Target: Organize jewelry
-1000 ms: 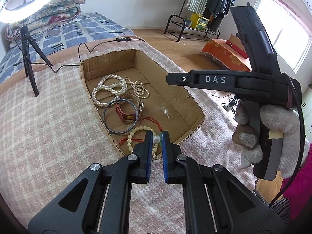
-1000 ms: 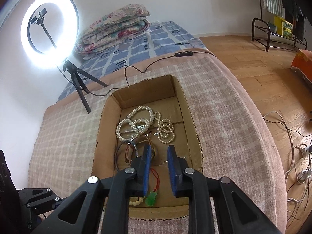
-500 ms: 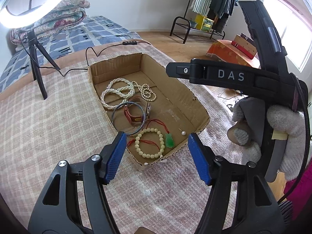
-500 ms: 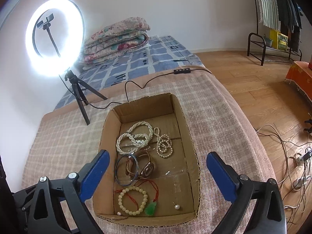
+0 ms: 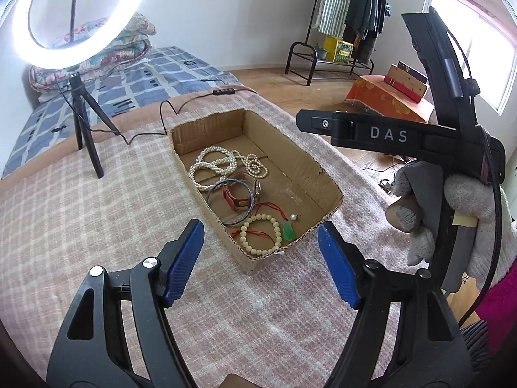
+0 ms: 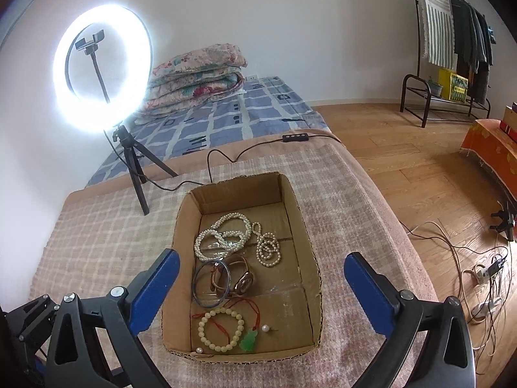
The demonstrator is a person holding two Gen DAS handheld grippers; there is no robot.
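Note:
An open cardboard box (image 5: 323, 169) (image 6: 303, 226) lies on the checked blanket and holds the jewelry. At its far end are a long pearl necklace (image 5: 213, 165) (image 6: 223, 237) and a smaller pearl strand (image 6: 268, 249). In the middle, a dark bangle (image 5: 229, 205) (image 6: 211, 283) overlaps a watch (image 6: 242, 279). At the near end lie a cream bead bracelet (image 5: 261, 234) (image 6: 221, 328), a green pendant (image 5: 288, 231) (image 6: 248, 342) on red cord and a loose pearl (image 5: 293, 217) (image 6: 265, 328). My left gripper (image 5: 258, 226) hovers above the near end with nothing between its opening jaws. My right gripper (image 6: 261, 255) hangs wide open and empty over the box.
A lit ring light (image 5: 77, 16) (image 6: 103, 68) on a tripod stands on the blanket left of the box, its cable (image 6: 226, 158) running behind. A gloved hand (image 5: 465, 213) holds the other gripper at the right. The bed edge drops to a wood floor with cables (image 6: 484, 268).
Both grippers went from nearly shut low in the box to wide open, and lifted back. The pearl seen between the left pads now lies loose in the box.

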